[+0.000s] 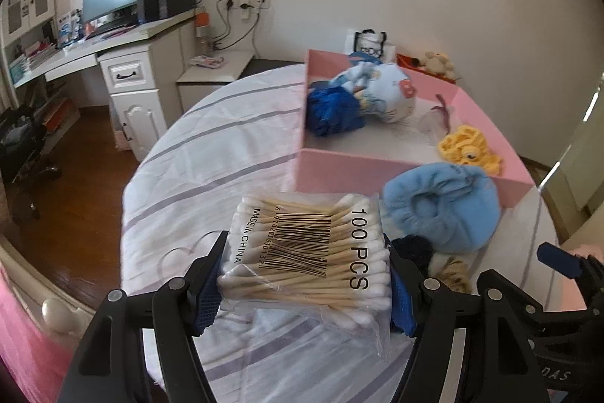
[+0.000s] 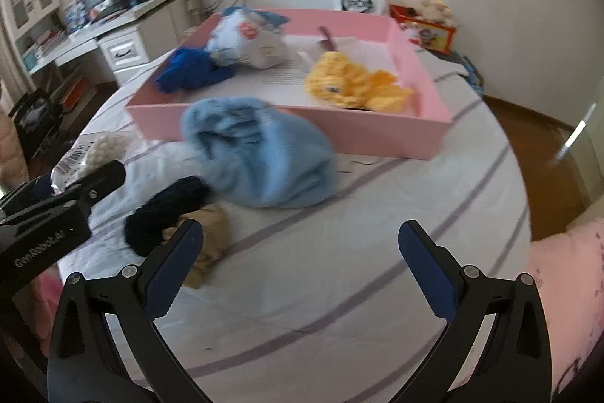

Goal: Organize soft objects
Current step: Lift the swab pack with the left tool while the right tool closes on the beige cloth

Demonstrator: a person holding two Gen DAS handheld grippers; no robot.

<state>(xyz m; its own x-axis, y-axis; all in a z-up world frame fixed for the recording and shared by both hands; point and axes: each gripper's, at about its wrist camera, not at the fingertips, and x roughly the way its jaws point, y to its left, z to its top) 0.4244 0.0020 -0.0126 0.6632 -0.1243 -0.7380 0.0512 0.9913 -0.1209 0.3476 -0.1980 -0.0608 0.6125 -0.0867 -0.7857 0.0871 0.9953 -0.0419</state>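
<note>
The left gripper [image 1: 304, 284] pinches a swab pack [image 1: 307, 252] from both sides, its pads pressed on the clear bag's ends and the pack lifted off the bed [image 1: 211, 153]. The bag's loose lower edge hangs blurred below the pads. The right gripper [image 2: 298, 267] stands spread wide with nothing between its fingers, only striped sheet beneath.

Taking the pink tray [image 2: 434, 135] as landmark: a light-blue hat [image 2: 264, 157] lies just in front of its near wall, smeared by motion in the right view. Nearer than the hat sit a dark knit piece [image 2: 166, 214] and a tan cloth [image 2: 211, 244], the tan one partly hidden by the right gripper's left finger; what it is cannot be told. Inside the tray, a yellow knit toy [image 2: 351, 84] lies toward the near right, a royal-blue bundle [image 2: 192, 68] at the near left, and a pale printed item [image 2: 249, 42], perhaps a hat, behind that. Beyond the tray's far right corner, a plush toy [image 2: 434, 12] sits on a box.
</note>
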